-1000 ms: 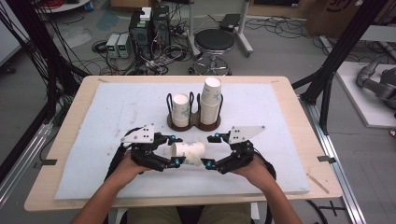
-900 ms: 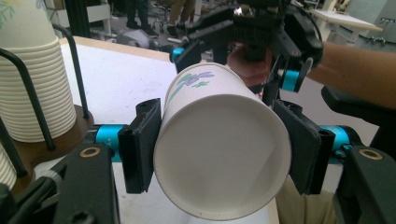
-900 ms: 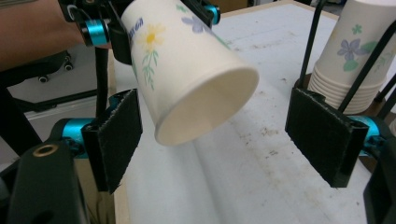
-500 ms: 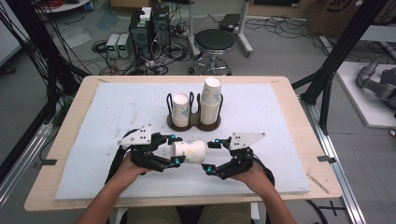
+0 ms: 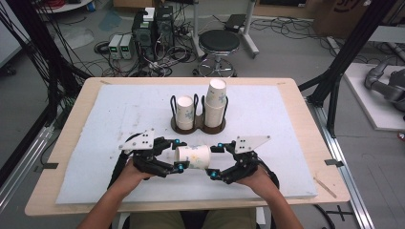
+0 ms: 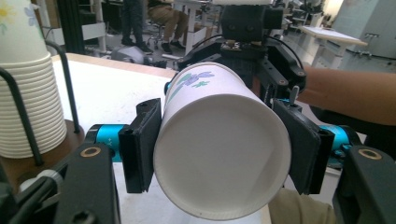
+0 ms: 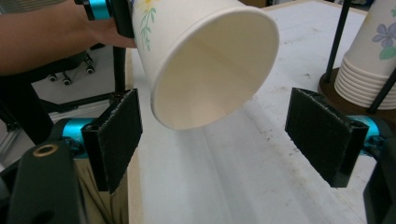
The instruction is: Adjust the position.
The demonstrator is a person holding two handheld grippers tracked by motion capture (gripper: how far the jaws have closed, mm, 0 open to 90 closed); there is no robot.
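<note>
The paper cup (image 5: 192,157) is lying on its side between your two hands, near the front middle of the table (image 5: 286,119), about 6 o'clock from the cup holder. Your left tongs (image 5: 177,153) are clamping it: in the left gripper view the cup (image 6: 222,140) is sitting with a black pad pressing on each side of its wall, and its flat base is facing that camera. Your left hand (image 5: 129,174) is gripping the tool from 7 o'clock of the cup.

The cup's open mouth is pointing toward 3 o'clock, at your right tongs (image 5: 216,160). Those are standing spread wide; in the right gripper view the cup's rim (image 7: 205,60) is hanging above and between the two pads, touching neither. Your right hand (image 5: 255,176) is holding that tool at 5 o'clock of the cup.

At 12 o'clock from the cup, well apart from it, the wire cup holder (image 5: 198,125) is standing on the white mat (image 5: 119,119). Its left ring is carrying a short stack of cups (image 5: 185,110) and its right ring a taller stack (image 5: 216,101).
</note>
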